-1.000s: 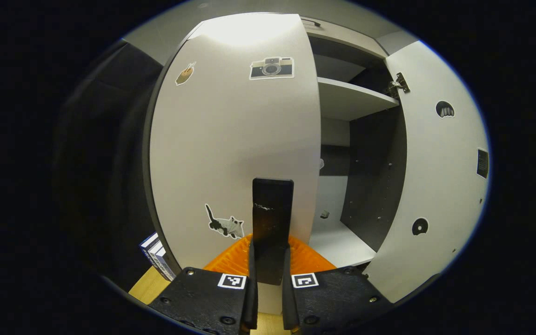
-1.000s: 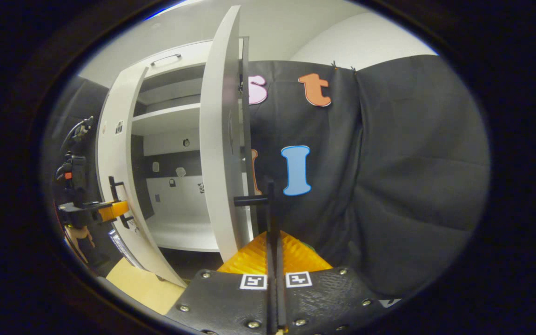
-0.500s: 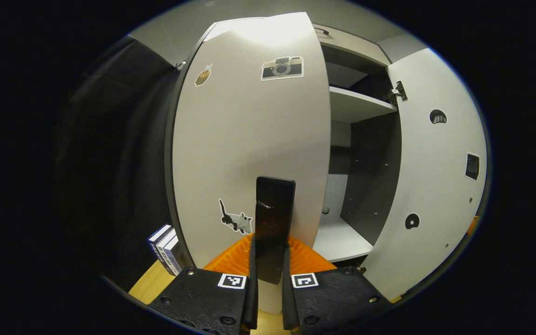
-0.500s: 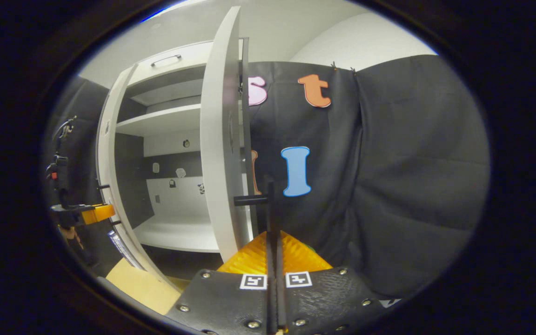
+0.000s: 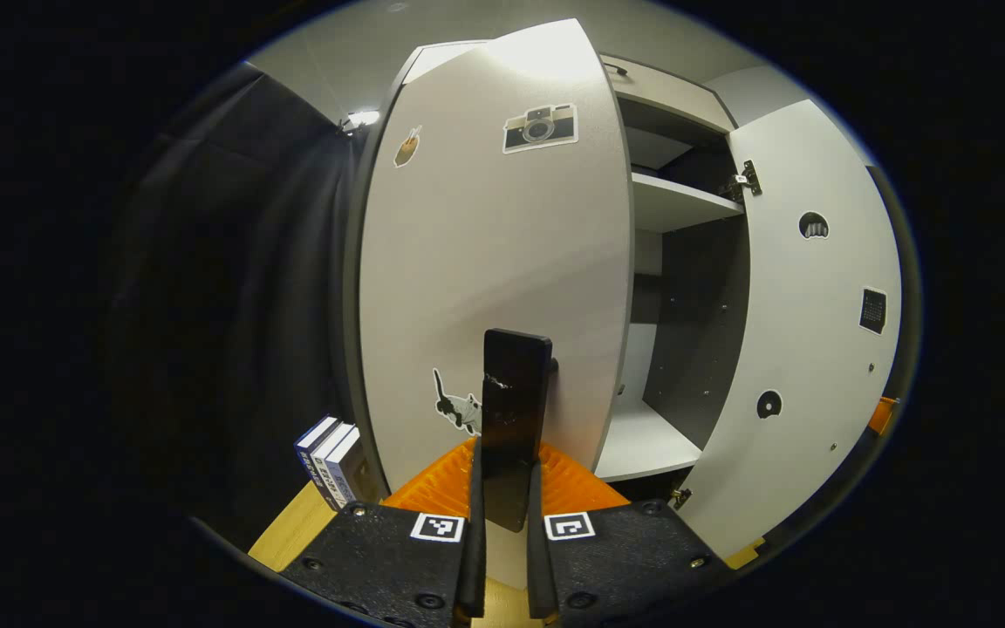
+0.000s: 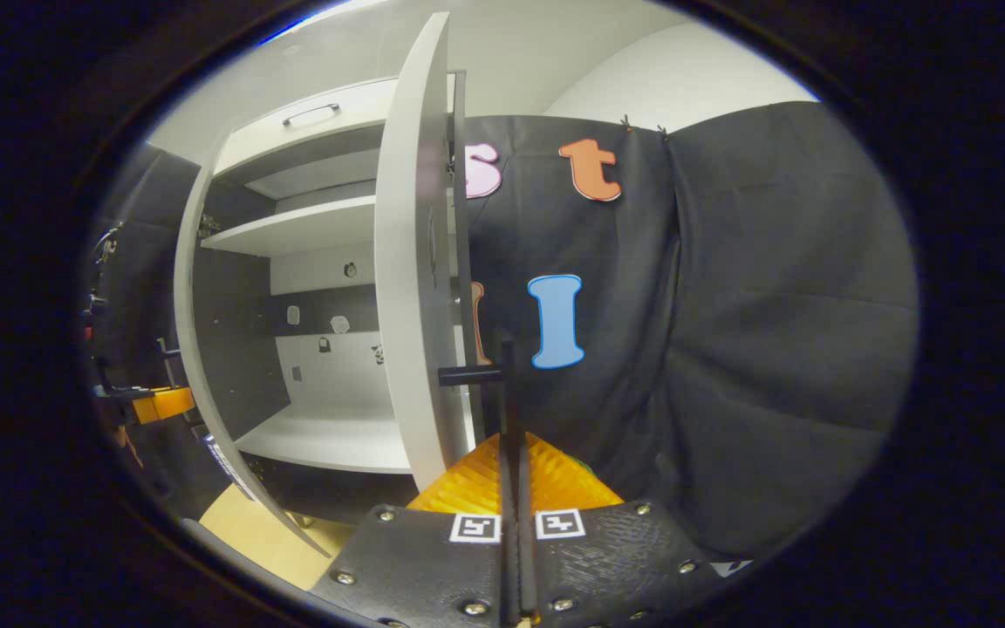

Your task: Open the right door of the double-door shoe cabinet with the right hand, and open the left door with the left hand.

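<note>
Black cloth walls surround a white double-door shoe cabinet (image 5: 686, 96) standing on a wooden floor (image 5: 289, 532). From the left gripper view, the left door (image 5: 502, 262), carrying camera and cat stickers, is swung out, and the left claw (image 5: 502, 497) is clamped on its dark handle (image 5: 513, 419), both fingers pressing the bar. The right door (image 5: 816, 331) stands wide open beside it, baring shelves (image 5: 677, 201). From the right gripper view, the right door (image 6: 420, 262) appears edge-on, and the right claw (image 6: 511, 488) is closed tight on its thin handle (image 6: 502, 384). A few books (image 5: 328, 453) stand by the left door's foot.
</note>
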The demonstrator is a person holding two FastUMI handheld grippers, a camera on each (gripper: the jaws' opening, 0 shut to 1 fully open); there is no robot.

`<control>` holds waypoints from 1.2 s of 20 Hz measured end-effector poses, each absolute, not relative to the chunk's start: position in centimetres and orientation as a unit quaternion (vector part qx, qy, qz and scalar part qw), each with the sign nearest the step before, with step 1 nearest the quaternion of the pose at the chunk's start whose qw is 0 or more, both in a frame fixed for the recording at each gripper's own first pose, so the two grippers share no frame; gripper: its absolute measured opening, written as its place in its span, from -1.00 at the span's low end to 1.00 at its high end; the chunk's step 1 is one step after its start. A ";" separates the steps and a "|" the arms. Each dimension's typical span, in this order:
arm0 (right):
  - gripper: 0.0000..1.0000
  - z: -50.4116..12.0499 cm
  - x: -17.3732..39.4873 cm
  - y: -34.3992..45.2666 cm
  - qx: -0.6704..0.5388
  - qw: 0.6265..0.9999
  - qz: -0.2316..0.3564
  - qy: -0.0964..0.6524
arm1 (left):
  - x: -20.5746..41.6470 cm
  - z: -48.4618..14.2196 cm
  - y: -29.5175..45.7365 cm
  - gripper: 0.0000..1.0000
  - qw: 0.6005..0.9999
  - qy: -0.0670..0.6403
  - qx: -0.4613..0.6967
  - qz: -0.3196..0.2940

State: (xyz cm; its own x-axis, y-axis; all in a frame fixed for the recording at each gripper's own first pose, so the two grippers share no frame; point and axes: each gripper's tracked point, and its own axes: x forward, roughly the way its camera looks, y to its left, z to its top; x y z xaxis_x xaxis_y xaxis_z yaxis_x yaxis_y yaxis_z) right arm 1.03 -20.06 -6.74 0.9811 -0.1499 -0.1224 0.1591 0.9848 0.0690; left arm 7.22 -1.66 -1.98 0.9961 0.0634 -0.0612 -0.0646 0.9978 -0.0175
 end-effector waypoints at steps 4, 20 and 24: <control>-0.99 -6.7 1.0 -20.0 0.039 0.995 -0.077 0.059 | 6.9 -1.9 -1.1 -0.61 0.998 0.033 -0.010 0.047; -0.98 -6.7 1.0 -19.9 0.036 0.995 -0.074 0.059 | 3.4 -1.3 6.2 -1.00 0.986 0.038 0.010 0.162; -0.98 -6.7 1.0 -19.9 0.035 0.995 -0.072 0.060 | 3.3 -1.2 7.4 -1.00 0.987 0.034 -0.007 0.159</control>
